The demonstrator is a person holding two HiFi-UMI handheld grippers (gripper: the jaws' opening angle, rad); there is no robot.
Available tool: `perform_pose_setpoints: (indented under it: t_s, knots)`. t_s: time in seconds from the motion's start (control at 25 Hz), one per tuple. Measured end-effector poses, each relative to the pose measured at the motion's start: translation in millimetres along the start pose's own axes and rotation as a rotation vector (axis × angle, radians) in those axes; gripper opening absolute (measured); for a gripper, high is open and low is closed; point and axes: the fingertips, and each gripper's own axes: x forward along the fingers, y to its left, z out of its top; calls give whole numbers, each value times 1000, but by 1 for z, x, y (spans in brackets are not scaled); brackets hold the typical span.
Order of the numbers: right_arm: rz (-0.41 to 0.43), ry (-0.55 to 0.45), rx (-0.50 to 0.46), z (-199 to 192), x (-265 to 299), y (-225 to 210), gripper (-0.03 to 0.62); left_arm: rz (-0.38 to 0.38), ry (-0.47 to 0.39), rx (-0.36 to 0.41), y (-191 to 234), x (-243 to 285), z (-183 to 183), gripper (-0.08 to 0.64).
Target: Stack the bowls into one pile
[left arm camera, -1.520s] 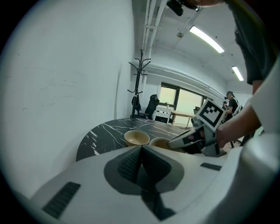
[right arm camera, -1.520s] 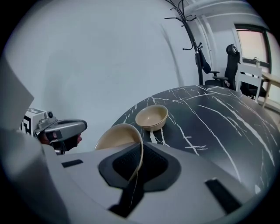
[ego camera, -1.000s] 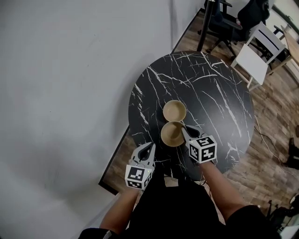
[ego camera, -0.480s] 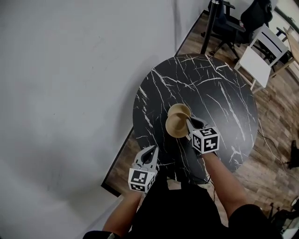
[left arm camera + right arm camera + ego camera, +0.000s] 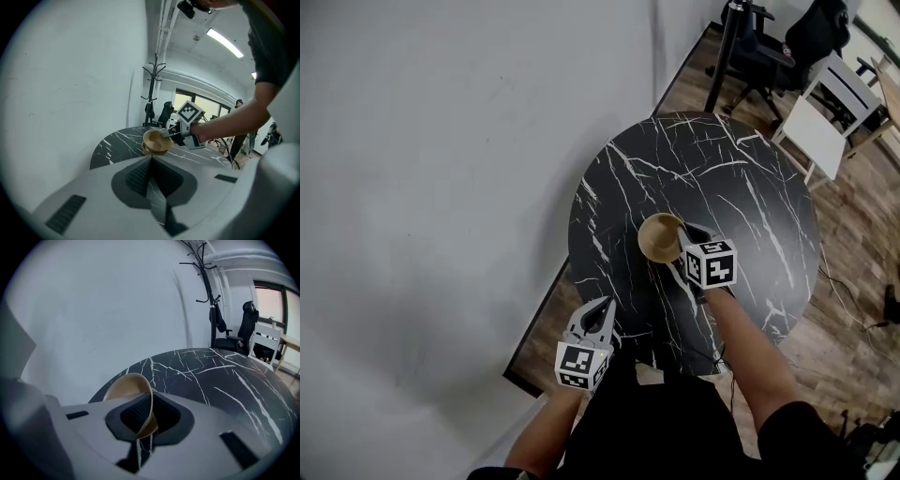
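On the round black marble table my right gripper is shut on the near rim of a tan bowl. In the right gripper view the thin rim runs between the pads of that gripper. The left gripper view shows this bowl tilted just over a second tan bowl that stands on the table, with the right gripper at its rim; I cannot tell whether the two touch. From the head view the lower bowl is hidden. My left gripper hangs at the table's near edge, shut and empty.
A grey wall runs along the table's left side. Beyond the table stand a coat rack, a dark office chair and a white chair on the wooden floor. The table's far half is bare marble.
My right gripper has carried its bowl away from me across the table, from beside the other bowl to right over it. The left gripper has stayed put.
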Motion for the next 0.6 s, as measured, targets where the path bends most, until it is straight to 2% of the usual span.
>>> perform_pose_setpoints:
  t_s: [0.4,0.6]
  knots:
    - [-22,68,-11,-9,25,-11,34,13,4,-8,9,0,-1,14]
    - [-30,64,-35,-3,25,-12,77,16,3,-10,10,0,1,14]
